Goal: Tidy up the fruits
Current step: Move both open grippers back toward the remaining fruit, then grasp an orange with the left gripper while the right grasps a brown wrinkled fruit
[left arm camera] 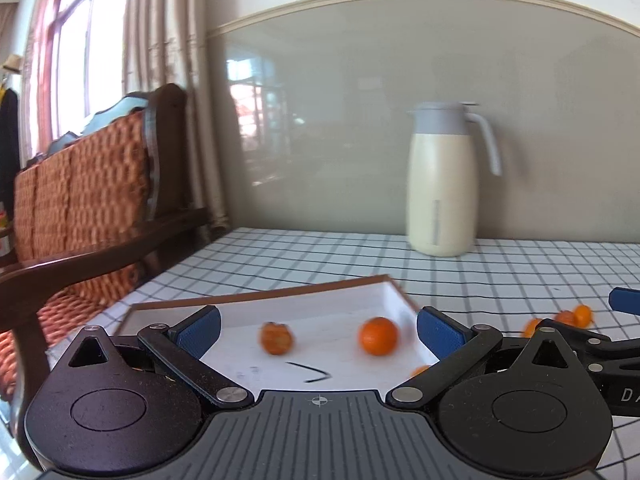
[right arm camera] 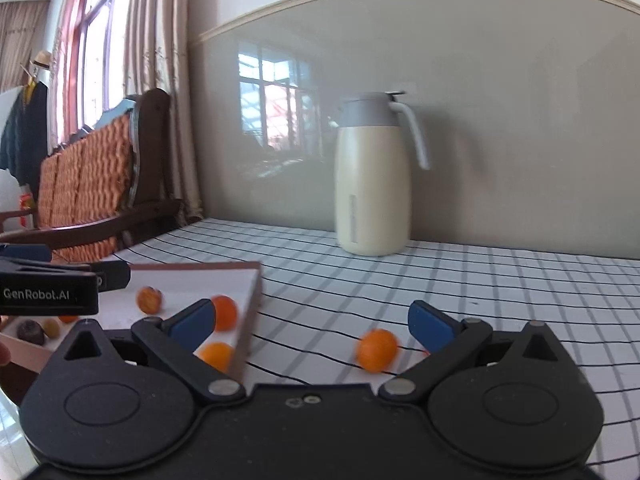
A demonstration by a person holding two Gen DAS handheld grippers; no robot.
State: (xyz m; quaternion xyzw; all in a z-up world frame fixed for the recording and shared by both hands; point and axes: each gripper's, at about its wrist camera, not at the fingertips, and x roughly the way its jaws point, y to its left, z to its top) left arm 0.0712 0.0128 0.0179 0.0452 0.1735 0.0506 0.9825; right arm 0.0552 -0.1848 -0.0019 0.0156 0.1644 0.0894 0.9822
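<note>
Checked cloth covers the desk (right arm camera: 440,280), wall and jug (right arm camera: 372,176) behind. Loose orange (right arm camera: 377,344) lies on the cloth between the right claw (right arm camera: 316,326) fingers, tray (right arm camera: 252,300) just to its left with several fruits in it. Both claws gape, gripping nothing; left claw (left arm camera: 318,330) hovers over the tray. Advice: centre the orange, close gently across its middle so it can't roll, lift clear of the tray rim.

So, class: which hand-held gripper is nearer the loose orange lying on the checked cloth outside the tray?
Right. The right hand-held gripper is open with the orange just ahead between its fingers; the left hand-held gripper hovers over the tray, off to the side.
</note>
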